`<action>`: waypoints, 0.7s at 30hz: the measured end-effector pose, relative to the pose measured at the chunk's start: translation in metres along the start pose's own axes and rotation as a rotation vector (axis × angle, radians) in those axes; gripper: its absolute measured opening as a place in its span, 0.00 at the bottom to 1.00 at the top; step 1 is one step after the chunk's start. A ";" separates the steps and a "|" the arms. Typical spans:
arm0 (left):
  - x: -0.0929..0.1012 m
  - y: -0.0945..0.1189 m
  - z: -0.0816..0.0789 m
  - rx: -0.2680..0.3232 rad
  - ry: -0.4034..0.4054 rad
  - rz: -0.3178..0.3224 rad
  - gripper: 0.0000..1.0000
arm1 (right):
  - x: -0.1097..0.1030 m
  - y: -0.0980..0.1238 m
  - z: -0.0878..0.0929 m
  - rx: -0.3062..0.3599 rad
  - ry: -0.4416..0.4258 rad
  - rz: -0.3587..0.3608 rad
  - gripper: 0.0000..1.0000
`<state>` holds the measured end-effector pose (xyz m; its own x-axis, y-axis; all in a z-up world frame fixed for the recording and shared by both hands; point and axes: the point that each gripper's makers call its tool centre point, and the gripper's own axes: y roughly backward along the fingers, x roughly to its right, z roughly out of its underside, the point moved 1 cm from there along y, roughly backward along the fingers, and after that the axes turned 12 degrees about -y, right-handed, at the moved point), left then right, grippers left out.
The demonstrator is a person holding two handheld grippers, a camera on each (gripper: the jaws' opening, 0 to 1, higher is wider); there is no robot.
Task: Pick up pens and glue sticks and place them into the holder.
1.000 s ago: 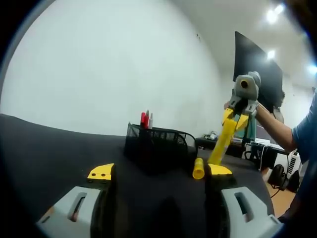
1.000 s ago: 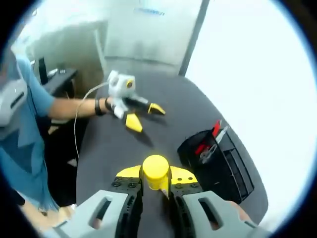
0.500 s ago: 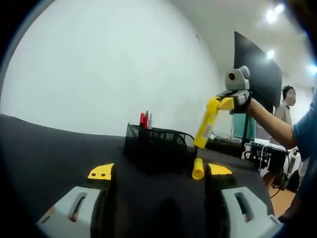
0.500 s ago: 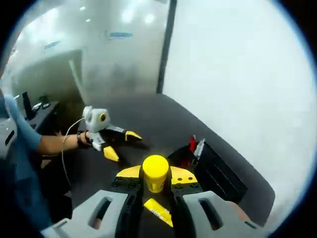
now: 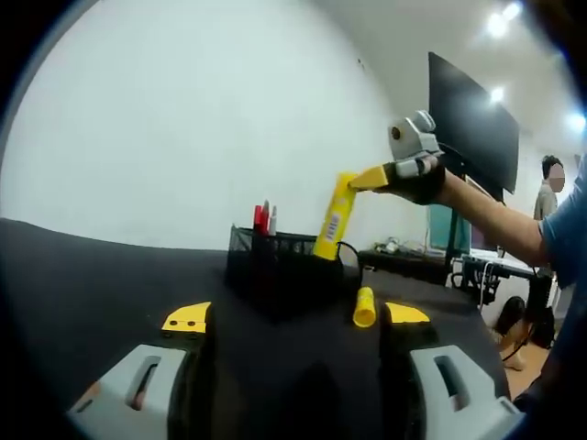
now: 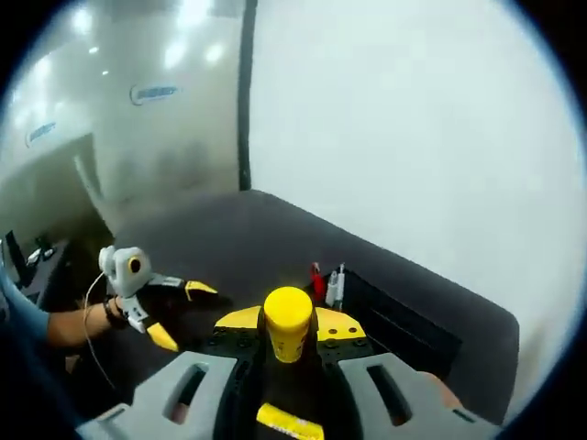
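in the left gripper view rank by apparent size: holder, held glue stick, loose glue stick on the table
1. holder
2. held glue stick, in the right gripper
3. loose glue stick, partly hidden by a jaw and lying end-on, so its true length is unsure

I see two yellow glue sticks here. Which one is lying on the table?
The short glue stick beside the holder lies on the table; the long one is held.

Both views are bright overall, the large plain white wall nearly blown out and featureless. In the left gripper view, round ceiling lights flare at about one o'clock; in the right gripper view, soft glare patches sit near eleven o'clock. The matte black bench top reads very dark, swallowing shadow detail. Fisheye bending curves the edges, and the far background is hazy and soft.
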<state>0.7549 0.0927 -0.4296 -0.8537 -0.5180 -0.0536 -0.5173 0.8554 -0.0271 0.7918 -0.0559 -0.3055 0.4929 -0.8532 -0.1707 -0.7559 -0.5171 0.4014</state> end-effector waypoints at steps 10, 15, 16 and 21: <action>0.005 0.000 0.003 -0.028 -0.022 0.023 0.71 | -0.012 -0.033 0.012 0.015 -0.019 0.062 0.16; 0.010 -0.002 0.007 -0.048 -0.045 0.039 0.72 | -0.009 -0.042 0.022 0.008 -0.036 0.113 0.16; 0.010 -0.002 0.007 -0.049 -0.047 0.041 0.72 | -0.009 -0.044 0.024 0.005 -0.039 0.119 0.16; 0.013 -0.003 0.008 -0.055 -0.056 0.055 0.72 | -0.011 -0.053 0.034 -0.002 -0.051 0.155 0.16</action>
<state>0.7456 0.0831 -0.4381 -0.8769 -0.4682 -0.1090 -0.4739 0.8800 0.0323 0.8116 -0.0213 -0.3556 0.3477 -0.9252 -0.1519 -0.8203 -0.3786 0.4287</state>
